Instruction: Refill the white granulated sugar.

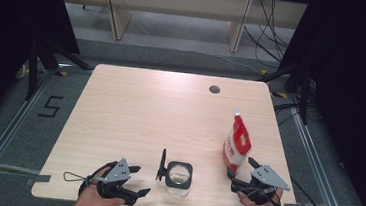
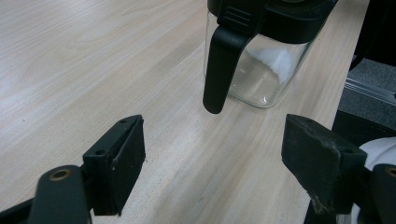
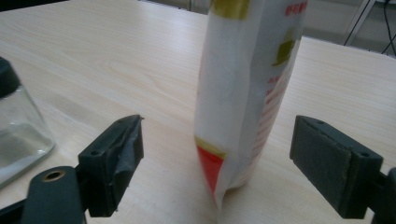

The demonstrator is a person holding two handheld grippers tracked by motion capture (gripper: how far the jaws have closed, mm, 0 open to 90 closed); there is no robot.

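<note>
A red and white stand-up bag point(image 1: 236, 143) stands upright near the table's front right. My right gripper point(image 1: 239, 167) is open just in front of it. In the right gripper view the bag point(image 3: 243, 84) rises between the two pads, and neither pad touches it. A square glass jar point(image 1: 178, 178) with a black lid sits at the front middle, its black latch point(image 1: 162, 165) swung out to the left. My left gripper point(image 1: 140, 180) is open beside it. Seen from the left gripper point(image 2: 212, 140), the jar point(image 2: 261, 70) and its hanging latch point(image 2: 222, 70) lie just ahead, with nothing between the jaws.
The light wooden table point(image 1: 145, 110) has a round cable hole point(image 1: 215, 89) at the back right. The jar point(image 3: 18, 121) shows at the left edge of the right gripper view. Wooden shelf legs and cables stand on the floor behind the table; black curtains hang on both sides.
</note>
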